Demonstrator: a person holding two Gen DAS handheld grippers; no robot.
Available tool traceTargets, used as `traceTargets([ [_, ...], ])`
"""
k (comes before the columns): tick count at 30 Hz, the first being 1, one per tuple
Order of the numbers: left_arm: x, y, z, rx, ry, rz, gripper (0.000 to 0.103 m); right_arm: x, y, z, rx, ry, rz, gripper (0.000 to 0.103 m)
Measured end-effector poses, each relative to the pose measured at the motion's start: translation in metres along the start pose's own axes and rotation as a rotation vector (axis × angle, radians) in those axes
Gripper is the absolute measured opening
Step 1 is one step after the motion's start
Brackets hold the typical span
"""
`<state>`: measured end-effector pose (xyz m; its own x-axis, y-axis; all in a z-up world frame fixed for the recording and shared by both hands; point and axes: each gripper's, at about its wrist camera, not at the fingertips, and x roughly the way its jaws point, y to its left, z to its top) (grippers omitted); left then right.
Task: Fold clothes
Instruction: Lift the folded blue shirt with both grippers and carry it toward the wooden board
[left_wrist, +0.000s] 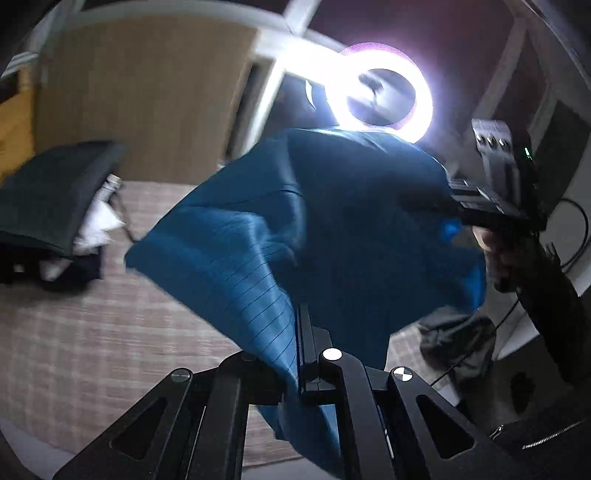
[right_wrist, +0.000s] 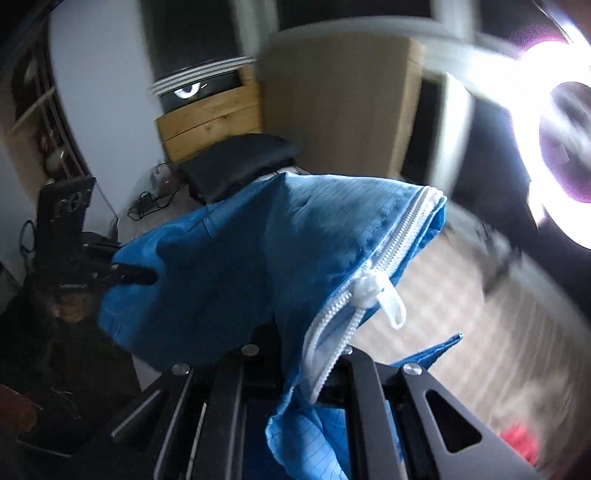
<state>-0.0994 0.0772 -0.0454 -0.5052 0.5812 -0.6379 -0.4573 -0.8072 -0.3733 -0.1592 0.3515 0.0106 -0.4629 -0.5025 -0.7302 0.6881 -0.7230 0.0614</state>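
Left wrist view | left gripper (left_wrist: 295, 369) clamped blue garment (left_wrist: 332, 229) edge at 6 o'clock | right gripper (right_wrist: 314, 369) pinched zipper (right_wrist: 373, 273) edge | garment hung between, above bed (left_wrist: 74, 350) | advice: keep tension even.

Your left gripper (left_wrist: 300, 363) is matte black, its linkage bars cut with triangular holes and pinned by round silver screws. Your right gripper (left_wrist: 448, 201) is a black handset with a grey screwed block and green light above it, and your sleeve (left_wrist: 554, 295) below it is dark.
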Motion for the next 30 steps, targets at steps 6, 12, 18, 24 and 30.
traceTargets([
  [6,-0.052,0.065,0.020,-0.016,-0.122,0.045,0.004,0.061,0.068,0.126,-0.163,-0.024,-0.009,0.008],
  [12,-0.079,0.154,0.055,-0.014,-0.181,0.071,0.004,0.142,0.130,0.246,-0.301,0.007,-0.046,0.007],
  [18,-0.066,0.227,0.081,-0.019,-0.174,0.095,0.004,0.228,0.160,0.341,-0.395,0.057,-0.081,0.005],
  [24,-0.027,0.278,0.095,-0.055,-0.147,0.115,0.004,0.326,0.162,0.394,-0.485,0.169,-0.101,0.005],
  [30,0.010,0.287,0.085,-0.036,-0.054,0.077,0.004,0.401,0.114,0.375,-0.457,0.408,-0.086,0.006],
])
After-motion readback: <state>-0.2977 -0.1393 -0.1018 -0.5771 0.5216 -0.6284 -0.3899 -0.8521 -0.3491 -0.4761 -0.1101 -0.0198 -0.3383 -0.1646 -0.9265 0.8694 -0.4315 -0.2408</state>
